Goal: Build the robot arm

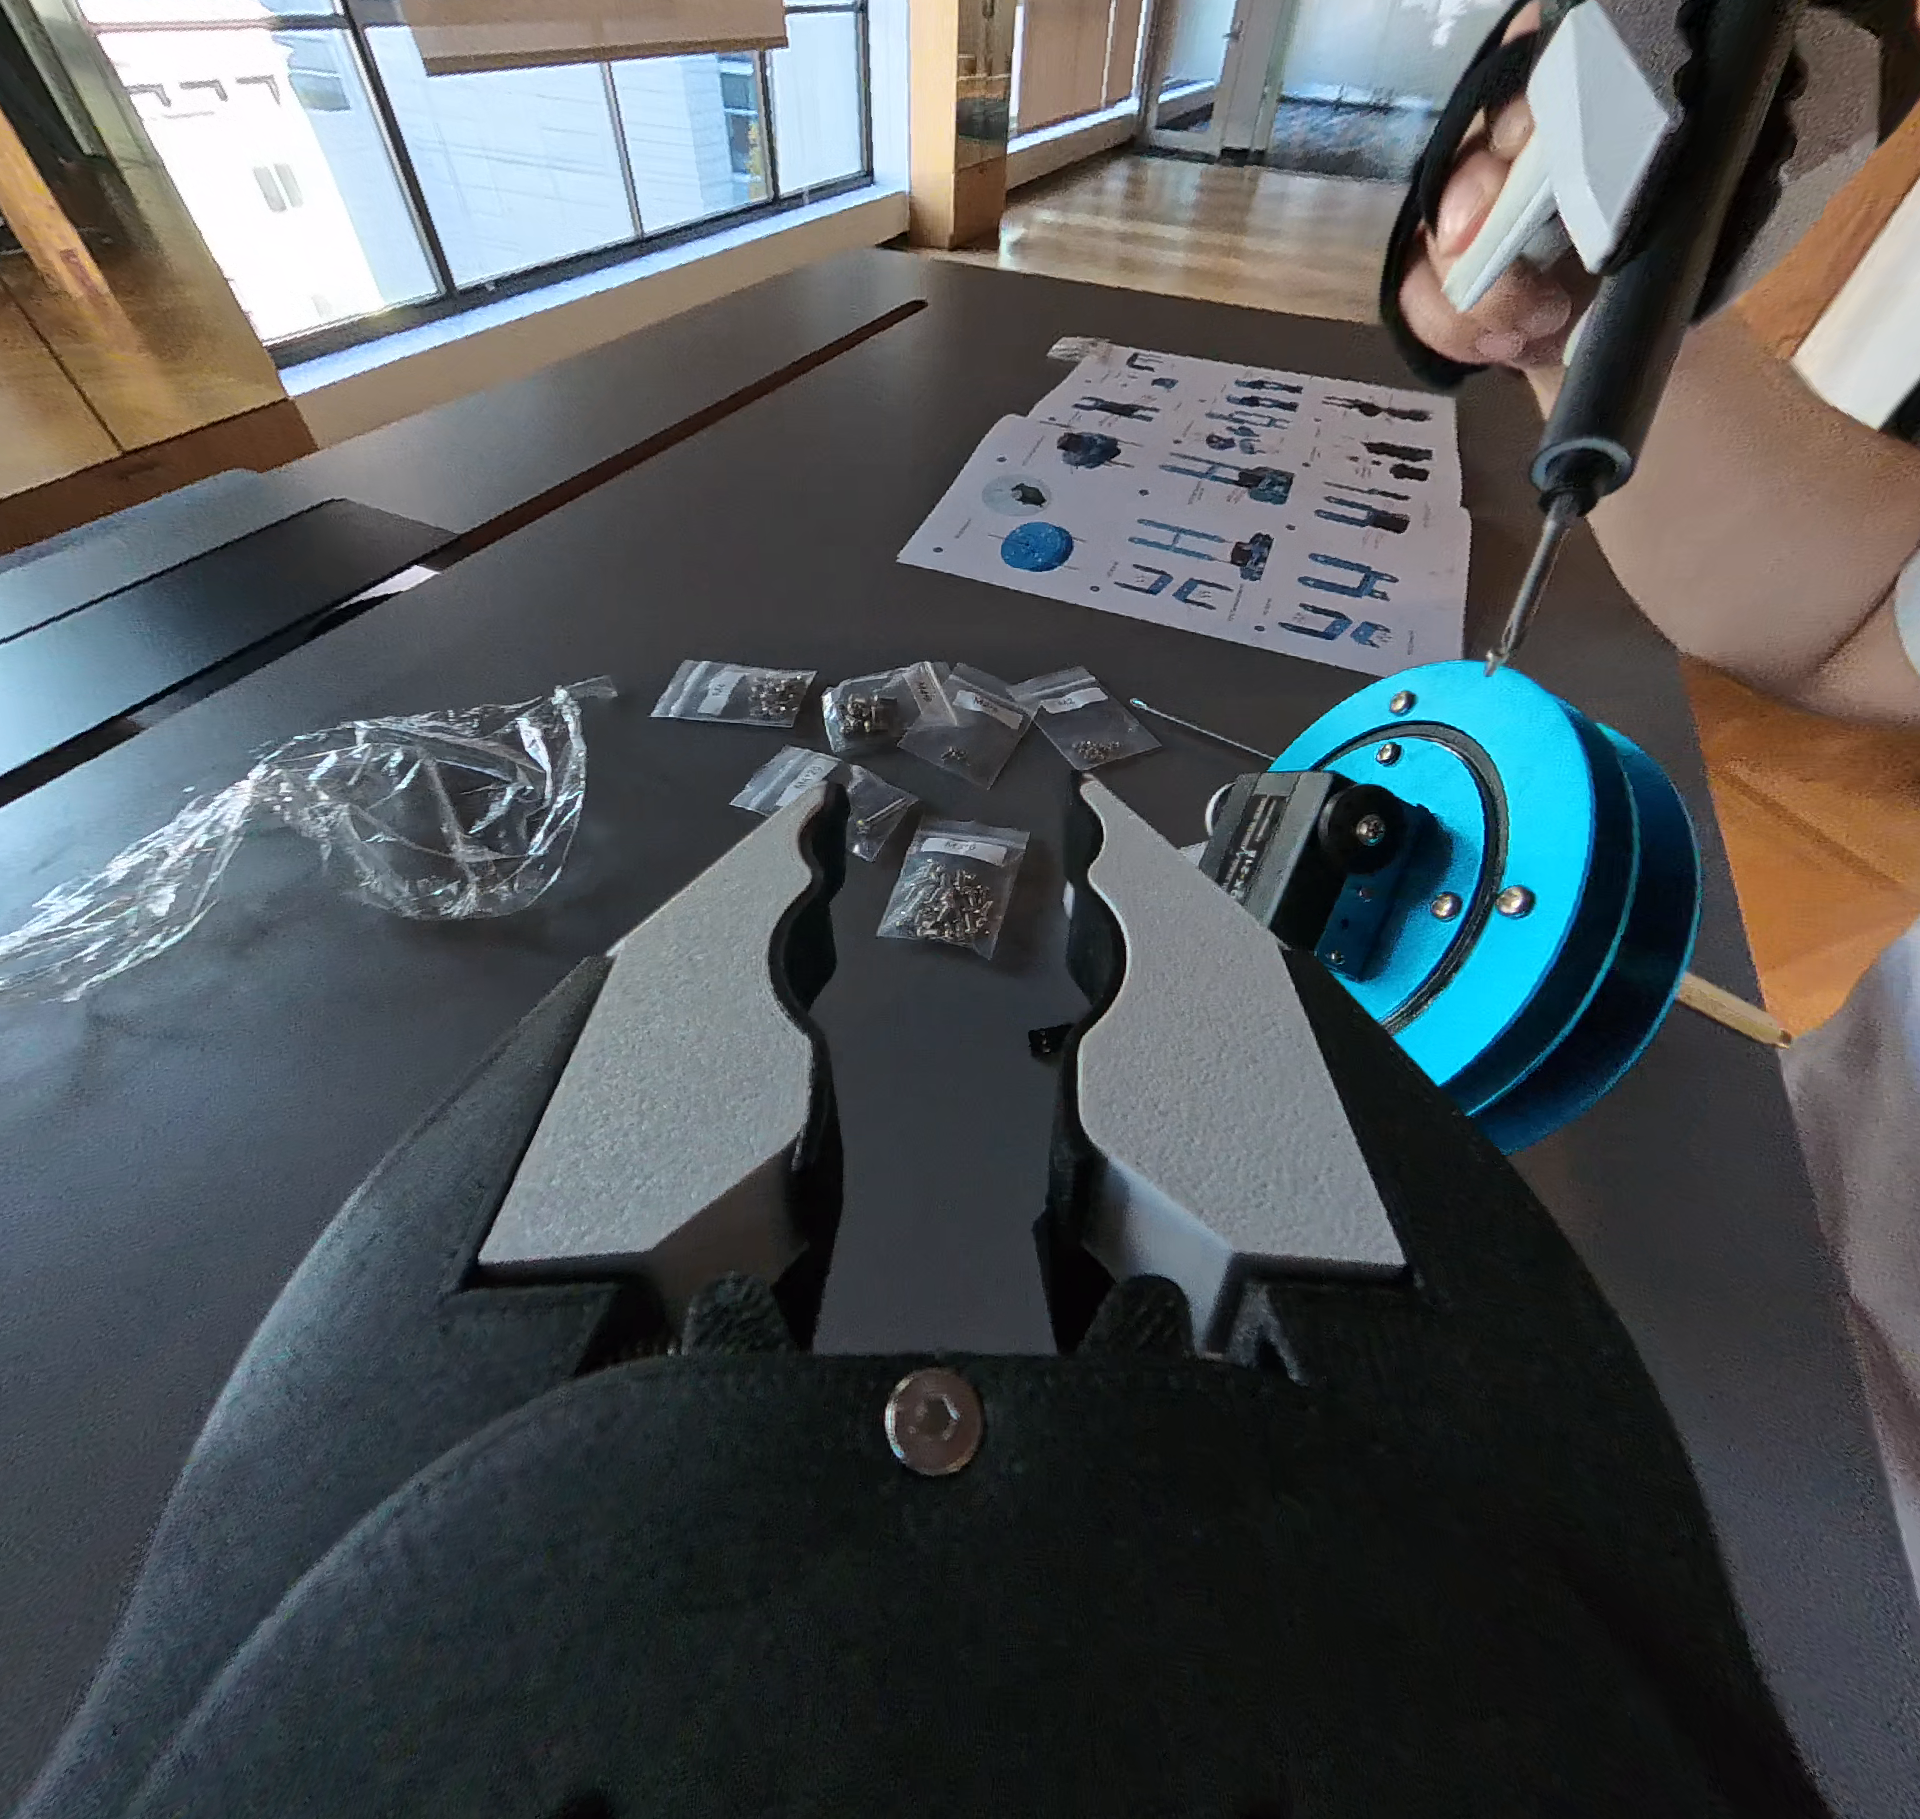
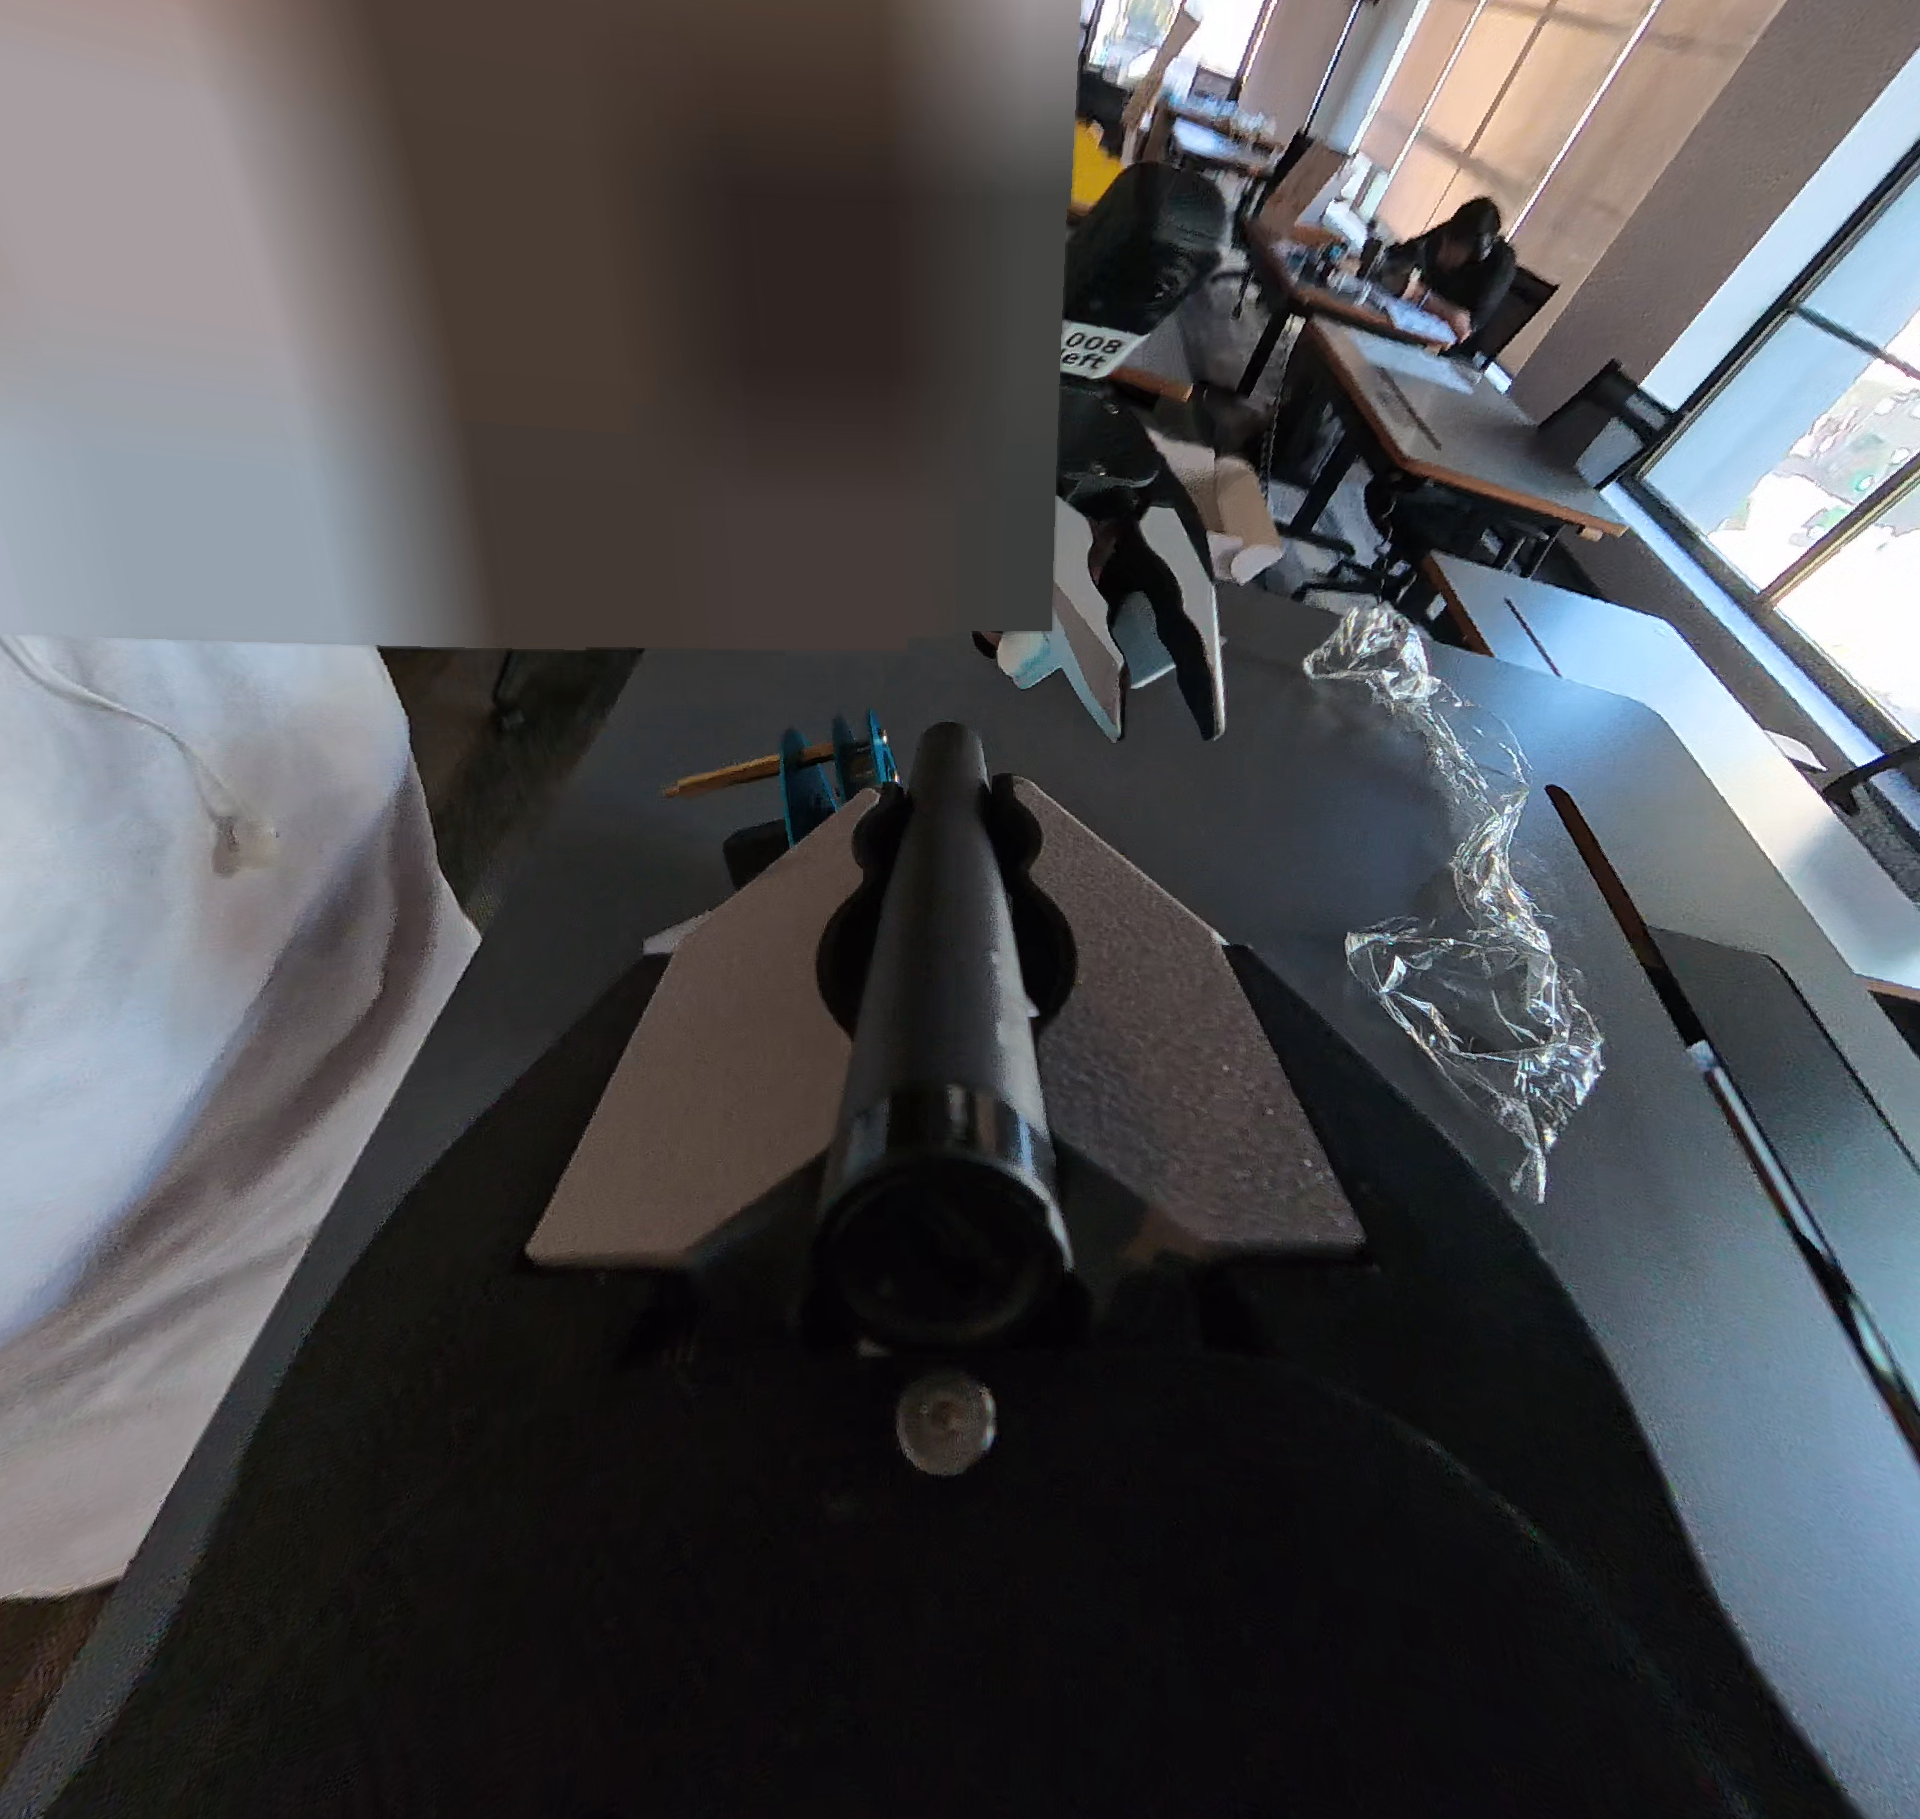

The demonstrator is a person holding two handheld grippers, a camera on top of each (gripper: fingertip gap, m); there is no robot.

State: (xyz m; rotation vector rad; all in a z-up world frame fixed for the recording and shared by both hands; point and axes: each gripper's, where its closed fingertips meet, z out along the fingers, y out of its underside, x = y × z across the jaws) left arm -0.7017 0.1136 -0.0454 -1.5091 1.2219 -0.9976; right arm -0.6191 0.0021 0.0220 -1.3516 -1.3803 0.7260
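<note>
A blue metal disc assembly (image 1: 1496, 886) with a black servo block (image 1: 1299, 865) on its face stands tilted on edge at the right of the black table (image 1: 312, 1094). My left gripper (image 1: 956, 803) is open and empty, its right finger (image 1: 1195, 990) close beside the servo. My right gripper (image 2: 940, 803) is shut on a black screwdriver (image 2: 935, 990). In the left wrist view the screwdriver (image 1: 1631, 315) comes down from the upper right, and its thin tip touches the disc's top rim. The disc (image 2: 831, 782) shows edge-on beyond the right gripper's fingers.
Several small clear bags of screws (image 1: 940, 896) lie just past my left fingertips. Crumpled clear plastic wrap (image 1: 416, 813) lies to the left. A printed picture sheet (image 1: 1195, 512) lies farther back. A wooden stick (image 1: 1735, 1021) pokes out behind the disc. A person's white sleeve is at the right. Tip to tip, the grippers are about 15 centimetres apart.
</note>
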